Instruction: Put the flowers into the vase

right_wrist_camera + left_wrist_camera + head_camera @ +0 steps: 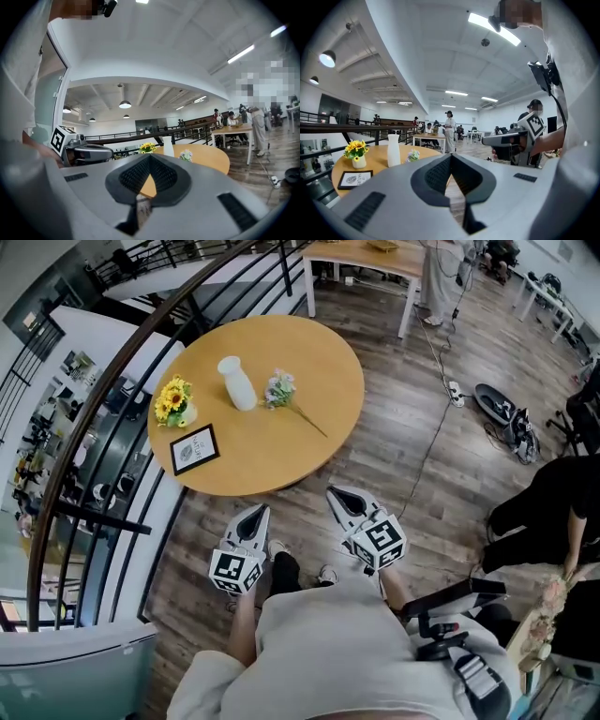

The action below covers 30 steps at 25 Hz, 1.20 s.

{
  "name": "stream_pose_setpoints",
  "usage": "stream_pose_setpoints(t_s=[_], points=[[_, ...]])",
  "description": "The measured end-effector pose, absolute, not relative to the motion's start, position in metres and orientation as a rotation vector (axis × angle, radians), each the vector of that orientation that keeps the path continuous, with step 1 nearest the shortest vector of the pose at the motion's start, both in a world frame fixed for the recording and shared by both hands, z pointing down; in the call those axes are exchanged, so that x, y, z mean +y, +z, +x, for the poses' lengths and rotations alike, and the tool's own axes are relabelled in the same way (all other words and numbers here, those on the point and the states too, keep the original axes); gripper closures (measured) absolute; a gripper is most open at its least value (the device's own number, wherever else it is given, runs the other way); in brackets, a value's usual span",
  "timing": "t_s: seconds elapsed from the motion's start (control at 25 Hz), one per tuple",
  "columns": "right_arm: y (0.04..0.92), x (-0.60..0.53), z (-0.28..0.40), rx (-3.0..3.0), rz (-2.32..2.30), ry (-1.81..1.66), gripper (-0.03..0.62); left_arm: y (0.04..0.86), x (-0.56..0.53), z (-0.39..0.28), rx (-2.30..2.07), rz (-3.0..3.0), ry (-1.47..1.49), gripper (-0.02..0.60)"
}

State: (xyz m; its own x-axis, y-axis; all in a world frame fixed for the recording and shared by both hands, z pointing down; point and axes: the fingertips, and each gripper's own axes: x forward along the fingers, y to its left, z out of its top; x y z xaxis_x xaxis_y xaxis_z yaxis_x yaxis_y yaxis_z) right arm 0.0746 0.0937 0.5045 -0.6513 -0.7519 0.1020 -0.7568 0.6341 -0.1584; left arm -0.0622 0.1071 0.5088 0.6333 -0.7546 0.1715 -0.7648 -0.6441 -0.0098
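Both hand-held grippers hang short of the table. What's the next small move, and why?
Probably advance the right hand-held gripper toward the flowers and open its jaws: they are shut and empty, and the flowers lie on the table beside the white vase, untouched.

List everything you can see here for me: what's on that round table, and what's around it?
Round table: one, light wood, middle, beside the railing.
Vase: one, white, upright on the table.
Loose flowers: one stem, pale blooms, lying just right of the vase.
Sunflowers: one bunch, yellow, in a small white pot left of the vase.
Framed card: one, black frame, near the table's front edge.
Railing: one, dark, curving along the left.
Power strip: one, white, on the wooden floor at right.
Bystander: one, in black, right edge.
Left gripper: one, grey, shut, empty, short of the table.
Right gripper: one, grey, shut, empty, beside the left one.
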Motion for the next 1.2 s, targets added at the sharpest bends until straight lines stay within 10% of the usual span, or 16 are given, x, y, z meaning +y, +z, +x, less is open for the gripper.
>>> stream_pose_setpoints(t_s=[1.2], points=[[0.461,-0.16,-0.029,-2.724,1.288,0.143,0.585,0.481,-0.159,-0.132,-1.199,2.837,0.093,0.574]])
